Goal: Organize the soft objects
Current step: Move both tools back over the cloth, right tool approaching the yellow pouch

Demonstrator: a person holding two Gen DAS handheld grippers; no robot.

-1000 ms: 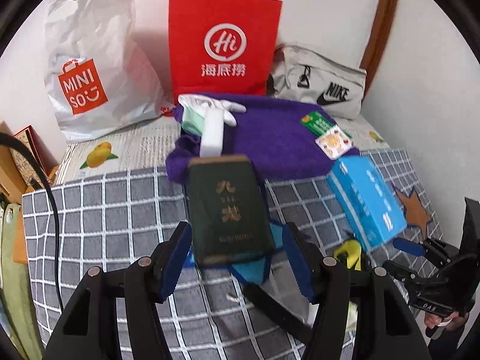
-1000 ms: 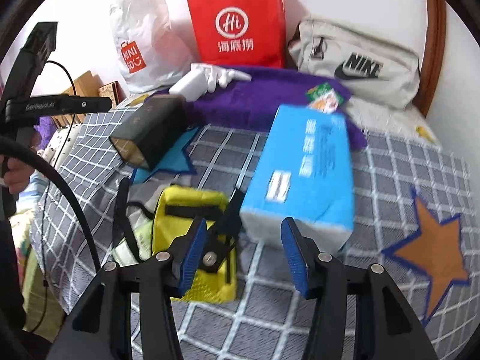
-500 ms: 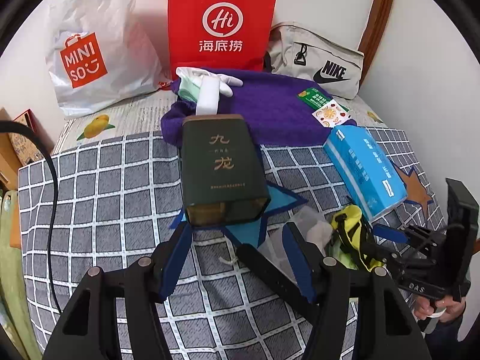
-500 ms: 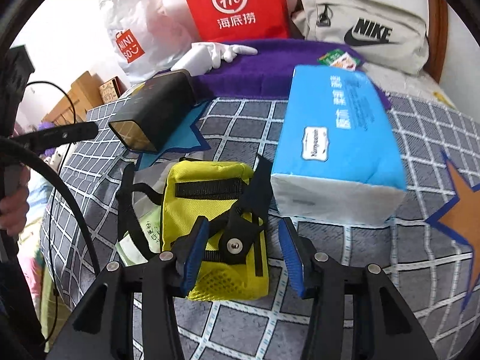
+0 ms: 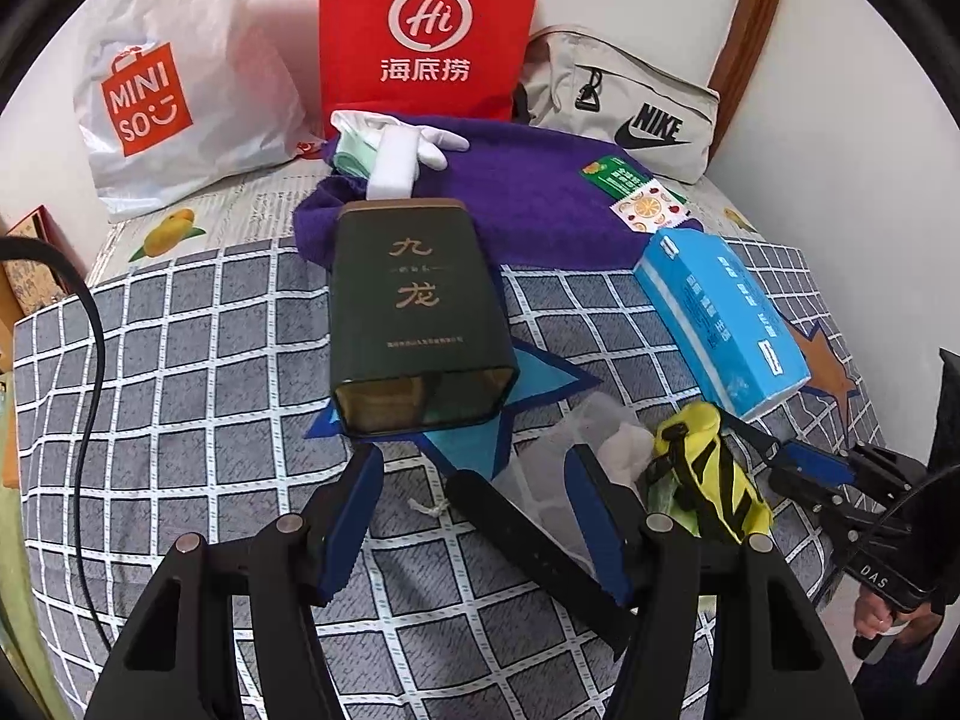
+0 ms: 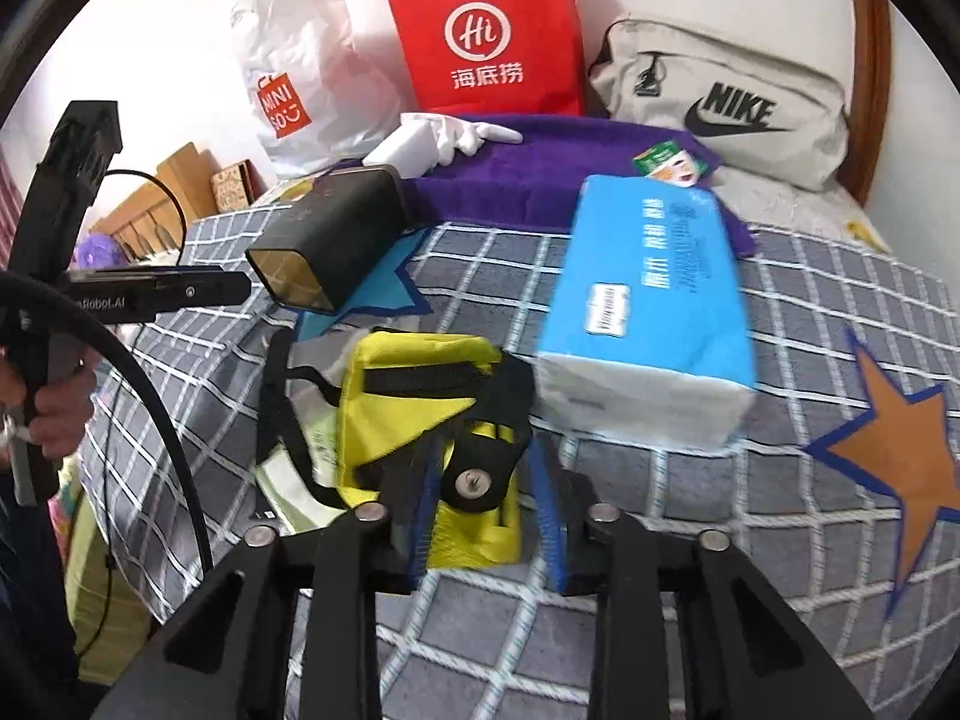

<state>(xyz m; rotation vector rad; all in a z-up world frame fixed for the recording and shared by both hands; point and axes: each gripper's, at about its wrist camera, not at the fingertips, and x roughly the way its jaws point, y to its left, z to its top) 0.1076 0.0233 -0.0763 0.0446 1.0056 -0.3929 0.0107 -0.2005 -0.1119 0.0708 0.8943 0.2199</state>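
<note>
The small yellow cloth pouch (image 6: 420, 414) with black straps lies on the grey checked blanket (image 6: 690, 516), and everything here is told from that pouch. The right gripper (image 6: 489, 516) is right at the near end of the pouch. Its two blue fingers (image 6: 420, 516) are close together, one on each side of the pouch's black strap piece with the round metal stud (image 6: 474, 483). The picture is blurry there, so I cannot tell if the fingers are squeezing the strap or only sitting beside it. Just to the right of the pouch, touching its far corner, lies the big blue pack of tissues (image 6: 654, 312). Up and to the left of the pouch lies the dark green tin box (image 5: 414, 312) on its side, on a blue star shape. The left gripper (image 5: 474, 516) is to the left of the pouch, with its blue fingers (image 5: 354, 516) wide apart and nothing between them but the blanket and a black strap (image 5: 528, 546).
</note>
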